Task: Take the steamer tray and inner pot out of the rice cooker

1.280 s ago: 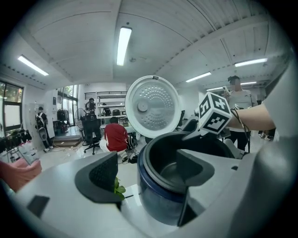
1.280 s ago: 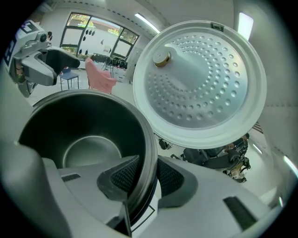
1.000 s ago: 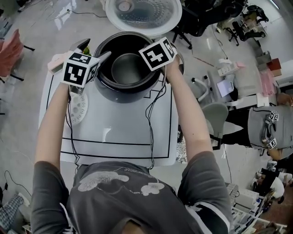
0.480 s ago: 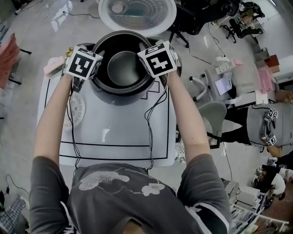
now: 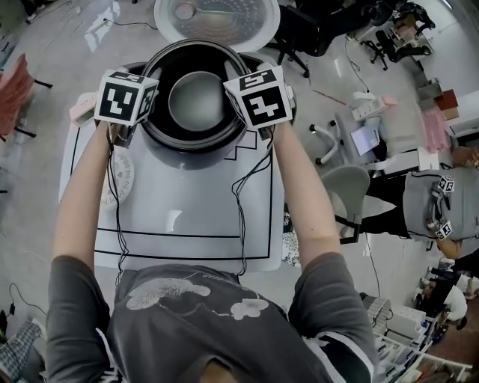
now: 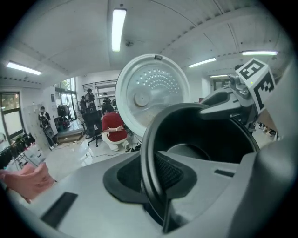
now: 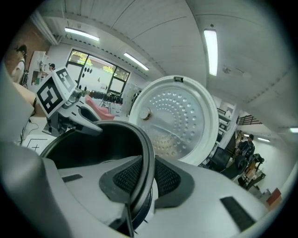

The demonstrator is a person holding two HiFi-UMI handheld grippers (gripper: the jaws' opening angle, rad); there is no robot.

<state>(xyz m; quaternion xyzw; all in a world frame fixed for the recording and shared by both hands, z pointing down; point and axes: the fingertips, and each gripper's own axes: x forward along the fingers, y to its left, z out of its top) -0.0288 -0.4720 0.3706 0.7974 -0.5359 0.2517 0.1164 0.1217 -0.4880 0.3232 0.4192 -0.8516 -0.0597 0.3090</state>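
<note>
The black inner pot [image 5: 196, 101] hangs over the grey rice cooker [image 5: 196, 158], its rim level with my two grippers. My left gripper [image 5: 144, 105] has just been closing and now pinches the pot's left rim [image 6: 149, 139] between its pads [image 6: 172, 169]. My right gripper [image 5: 251, 101] is shut on the right rim [image 7: 148, 153], one pad inside the pot and one outside. Each gripper sees the other across the pot: the right gripper [image 6: 233, 100] and the left gripper [image 7: 70, 111]. The white perforated steamer tray [image 5: 123, 179] lies on the mat at the left, partly under my left arm.
The cooker's lid [image 5: 217, 19] stands open behind the pot. A white mat with black lines [image 5: 187, 217] covers the table. A pink object [image 5: 82, 108] sits at the table's left edge. A grey chair [image 5: 352, 194] and a person [image 5: 441, 206] are to the right.
The left gripper moved in onto the pot's left rim and closed on it. Both grippers and the pot have risen; the pot looks larger and higher above the cooker.
</note>
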